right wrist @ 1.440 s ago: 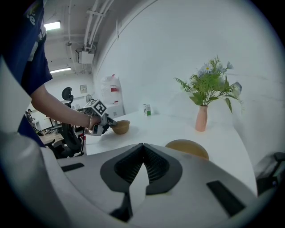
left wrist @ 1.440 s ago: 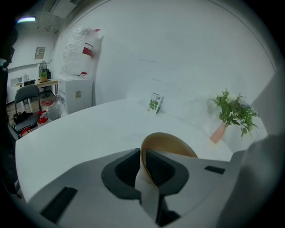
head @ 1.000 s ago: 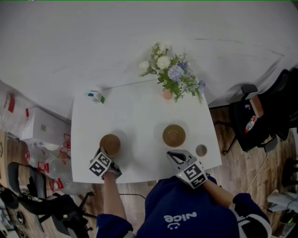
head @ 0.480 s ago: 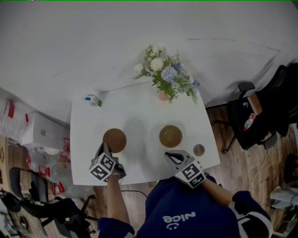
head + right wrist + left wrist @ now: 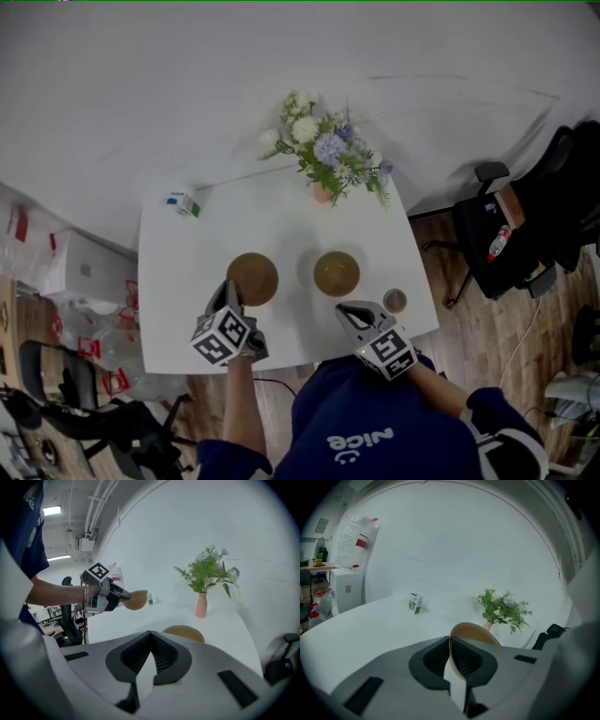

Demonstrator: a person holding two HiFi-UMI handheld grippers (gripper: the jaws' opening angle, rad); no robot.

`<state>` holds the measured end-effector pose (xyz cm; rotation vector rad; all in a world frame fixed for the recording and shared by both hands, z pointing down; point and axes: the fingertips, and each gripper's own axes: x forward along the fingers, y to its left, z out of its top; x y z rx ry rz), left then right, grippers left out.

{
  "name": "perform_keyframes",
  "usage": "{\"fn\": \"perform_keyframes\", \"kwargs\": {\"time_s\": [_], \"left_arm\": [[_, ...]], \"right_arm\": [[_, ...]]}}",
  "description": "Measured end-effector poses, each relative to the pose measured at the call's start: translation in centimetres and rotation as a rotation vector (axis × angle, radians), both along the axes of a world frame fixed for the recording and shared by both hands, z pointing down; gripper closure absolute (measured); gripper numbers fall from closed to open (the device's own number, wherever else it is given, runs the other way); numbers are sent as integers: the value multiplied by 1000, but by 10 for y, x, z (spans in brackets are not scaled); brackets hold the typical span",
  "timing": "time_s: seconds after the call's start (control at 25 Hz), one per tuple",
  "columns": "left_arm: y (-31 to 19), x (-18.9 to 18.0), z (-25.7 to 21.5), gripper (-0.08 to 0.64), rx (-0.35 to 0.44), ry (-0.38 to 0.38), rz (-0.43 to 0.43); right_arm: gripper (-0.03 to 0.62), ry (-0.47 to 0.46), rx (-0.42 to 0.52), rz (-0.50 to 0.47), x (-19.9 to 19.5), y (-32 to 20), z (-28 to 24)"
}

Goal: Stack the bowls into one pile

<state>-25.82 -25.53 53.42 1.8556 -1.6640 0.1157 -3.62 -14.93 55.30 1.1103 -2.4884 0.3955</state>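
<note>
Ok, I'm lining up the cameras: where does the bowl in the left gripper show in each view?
Head view: the bowl, left of centre, just beyond the left gripper.
Left gripper view: low centre, its rim pinched between the jaws.
Right gripper view: left of centre, held above the table.
Shared landmark: the vase of flowers, in all three.
</note>
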Motion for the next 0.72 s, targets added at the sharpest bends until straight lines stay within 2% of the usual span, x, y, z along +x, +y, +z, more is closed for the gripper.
{"fn": "perform_keyframes", "kwargs": {"time_s": [0.24,0.52,0.72], "left_arm": [[1,40,0,528,-5,34,63],[0,91,10,528,-28,44,149],[0,117,16,528,-51,44,186]], "right_arm": [[569,-17,-4,60,19,2,0],[569,-34,6,127,43,1,0],[569,-50,-19,153,55,3,3]]}}
